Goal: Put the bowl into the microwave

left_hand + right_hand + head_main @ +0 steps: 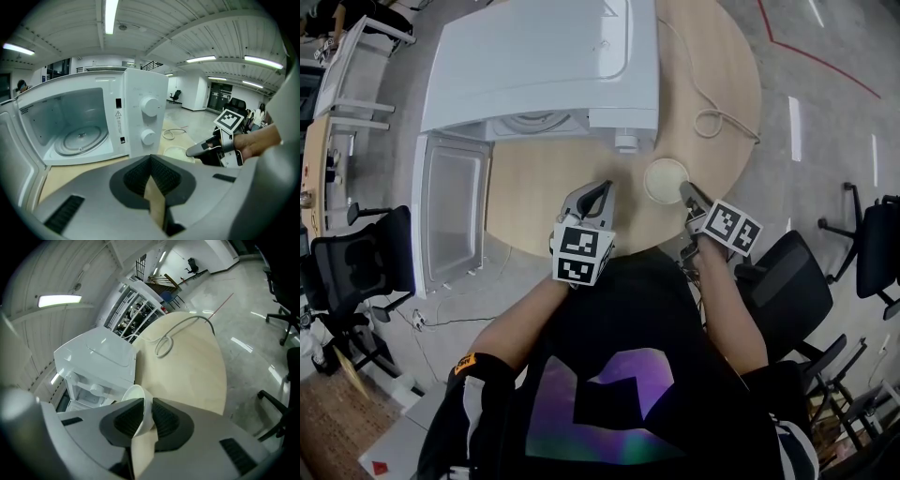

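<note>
Table (pixel 712 56): round, pale wood, bears everything below. Microwave (pixel 534 66): white, stands at the table's far side, cavity facing the person. Door (pixel 450 211): swung fully open at the microwave's left, reaching out past the table edge. Office chair (pixel 792 272): black, stands on the floor at the person's right, just beside the table. Turntable (pixel 82 138): clear glass, lies bare on the cavity floor. Left gripper (pixel 151 159): hovers over the near part of the table, aimed at the microwave front, jaws closed tip to tip with nothing between them. Right gripper (pixel 145 404): clamped on the bowl's near rim, one jaw inside the wall and one outside. Cable (pixel 712 120): pale, looped on the table to the right of the microwave. Bowl (pixel 664 178): cream, empty, outside the microwave, just in front of its control panel and right of the left gripper; resting or slightly raised, impossible to tell.
</note>
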### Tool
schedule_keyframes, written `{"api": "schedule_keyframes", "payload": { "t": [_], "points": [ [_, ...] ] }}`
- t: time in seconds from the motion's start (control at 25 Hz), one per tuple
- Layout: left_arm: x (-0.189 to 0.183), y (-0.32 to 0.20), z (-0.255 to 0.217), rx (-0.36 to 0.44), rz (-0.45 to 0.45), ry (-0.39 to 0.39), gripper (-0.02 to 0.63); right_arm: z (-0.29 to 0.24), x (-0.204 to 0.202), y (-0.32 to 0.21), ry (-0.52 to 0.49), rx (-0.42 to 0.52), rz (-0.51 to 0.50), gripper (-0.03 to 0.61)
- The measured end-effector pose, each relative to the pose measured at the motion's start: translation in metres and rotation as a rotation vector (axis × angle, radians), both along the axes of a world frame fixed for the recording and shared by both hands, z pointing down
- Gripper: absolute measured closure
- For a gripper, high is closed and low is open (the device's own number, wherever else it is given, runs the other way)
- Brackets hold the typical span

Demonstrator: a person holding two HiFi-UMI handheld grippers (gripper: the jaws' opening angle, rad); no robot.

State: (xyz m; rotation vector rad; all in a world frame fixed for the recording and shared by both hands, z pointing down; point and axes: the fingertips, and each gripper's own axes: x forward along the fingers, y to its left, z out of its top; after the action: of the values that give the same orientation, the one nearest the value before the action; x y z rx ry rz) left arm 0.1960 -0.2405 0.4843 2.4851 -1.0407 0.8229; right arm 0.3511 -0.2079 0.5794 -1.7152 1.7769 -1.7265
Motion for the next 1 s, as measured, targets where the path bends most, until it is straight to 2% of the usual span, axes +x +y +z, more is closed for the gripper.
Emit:
{"api": "schedule_keyframes", "payload": {
  "t": [0.48, 1.0],
  "points": [
    [-0.02, 0.002, -0.006, 0.01, -0.048, 0.019, 0.568, -0.008, -0.007, 0.014, -0.038, -0.006, 0.009, 0.518],
    [-0.057, 0.008, -0.001, -0.011, -0.138, 0.049, 0.568, -0.055, -0.055, 0.02, -0.097, 0.053, -0.056, 0.518]
  ]
}}
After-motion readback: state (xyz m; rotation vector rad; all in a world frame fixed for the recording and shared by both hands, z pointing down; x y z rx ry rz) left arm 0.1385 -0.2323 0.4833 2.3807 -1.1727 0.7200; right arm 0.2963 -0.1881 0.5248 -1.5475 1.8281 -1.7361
